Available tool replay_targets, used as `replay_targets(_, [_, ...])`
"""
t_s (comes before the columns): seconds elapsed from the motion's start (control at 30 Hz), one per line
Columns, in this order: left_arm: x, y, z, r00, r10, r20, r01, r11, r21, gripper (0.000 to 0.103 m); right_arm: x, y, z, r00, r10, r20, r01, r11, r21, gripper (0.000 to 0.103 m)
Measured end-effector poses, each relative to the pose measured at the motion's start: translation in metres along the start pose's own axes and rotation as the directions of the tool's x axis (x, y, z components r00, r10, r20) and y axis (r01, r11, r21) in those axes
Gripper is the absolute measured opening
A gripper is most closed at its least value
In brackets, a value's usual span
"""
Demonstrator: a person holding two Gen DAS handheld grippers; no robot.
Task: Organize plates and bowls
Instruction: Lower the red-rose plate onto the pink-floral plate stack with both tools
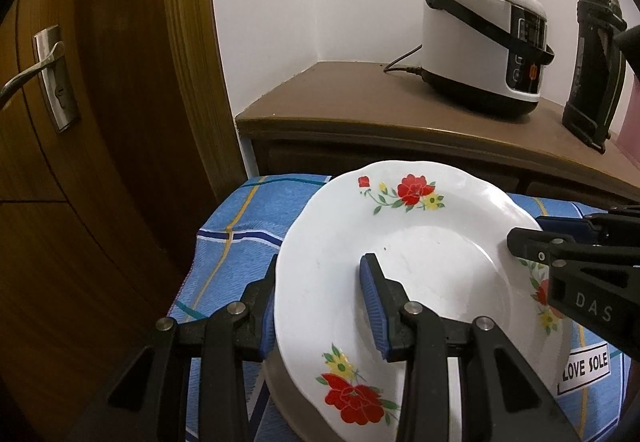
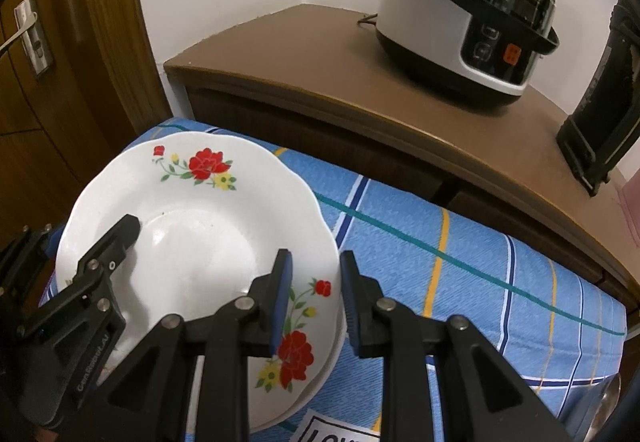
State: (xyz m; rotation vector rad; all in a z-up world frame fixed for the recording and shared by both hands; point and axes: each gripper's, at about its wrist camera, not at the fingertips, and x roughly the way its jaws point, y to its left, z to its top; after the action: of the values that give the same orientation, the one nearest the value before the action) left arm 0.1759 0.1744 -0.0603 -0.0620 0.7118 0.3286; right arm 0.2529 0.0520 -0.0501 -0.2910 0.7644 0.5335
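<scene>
Plate (image 1: 420, 262), floral, tilted, gripped at opposite rims by left tool (image 1: 324, 306) and right tool (image 2: 314, 302), both angled downward.

tabletop (image 2: 500, 274): covered by a blue checked cloth (image 2: 460, 250) reaching its edges
plates (image 2: 192, 217): floral stack on the cloth, near the left edge
label (image 1: 585, 366): "LOVE SOLE" patch on the cloth by the plates

The dish (image 1: 280, 398) under the plate (image 1: 400, 262) shows only a grey sliver, its kind unclear. A metal utensil (image 2: 608, 406) is cut off at the right wrist view's lower edge. The cloth label (image 2: 340, 432) is cropped. The cooker's (image 2: 460, 13) panel text is blurred.
</scene>
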Motion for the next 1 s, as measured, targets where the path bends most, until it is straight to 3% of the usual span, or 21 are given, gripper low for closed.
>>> replay_targets(0.73, [0.001,-0.011,-0.001,0.999,0.054,-0.006,-0.053,0.995,0.088,0.043,0.005,0.001,-0.002,1.0,-0.003,-0.002,0.003,1.0,-0.003,0.024])
replay_targets(0.87, [0.01,-0.005,0.0,0.997,0.032,-0.074,-0.028,0.998,0.06,0.045,0.005,0.003,-0.002,1.0,-0.009,0.002,0.009,1.0,-0.019,0.023])
replay_targets(1.0, [0.01,-0.006,-0.001,0.997,0.037,-0.072,-0.032,0.997,0.065,0.045,0.005,0.005,-0.003,1.0,-0.018,0.003,0.018,1.0,-0.022,0.023])
